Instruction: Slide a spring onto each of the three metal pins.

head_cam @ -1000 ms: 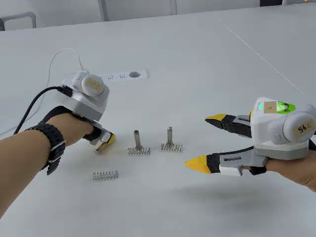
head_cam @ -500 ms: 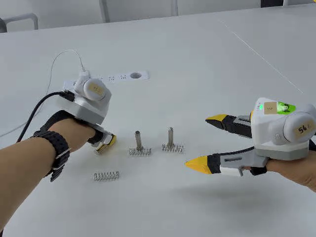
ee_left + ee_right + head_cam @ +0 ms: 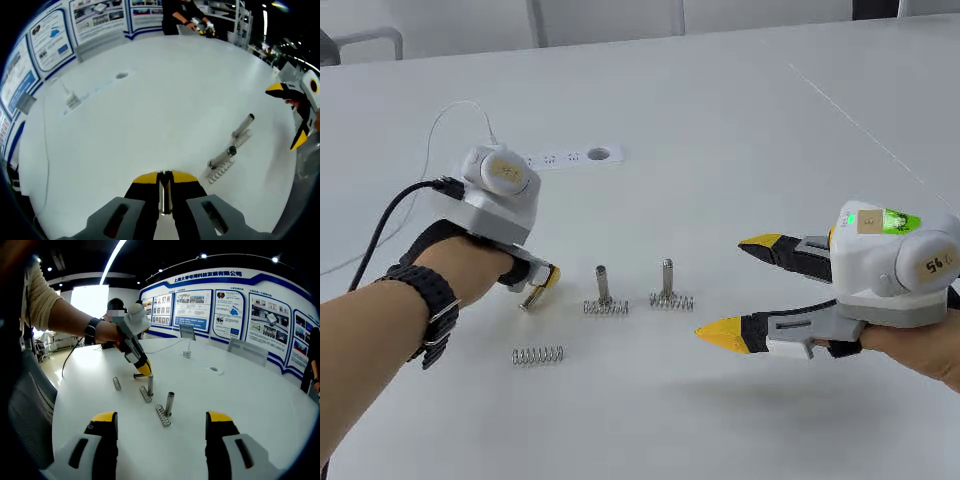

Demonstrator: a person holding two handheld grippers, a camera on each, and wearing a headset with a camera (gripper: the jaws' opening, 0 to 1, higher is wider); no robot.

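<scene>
Pin [image 3: 163, 197] tight between left gripper [image 3: 163, 176] jaws

The white table [image 3: 720, 120] has a white socket strip [image 3: 570, 157] set flush in its top, with a round opening at the strip's right end. A thin white cable [image 3: 460, 102] arcs up beside the strip and runs off to the left. A fine seam [image 3: 860, 123] crosses the table at right. A grey chair frame [image 3: 360, 33] stands beyond the far edge. Blue-framed display boards [image 3: 210, 302] line the wall. A light strip [image 3: 112, 260] runs along the ceiling.
</scene>
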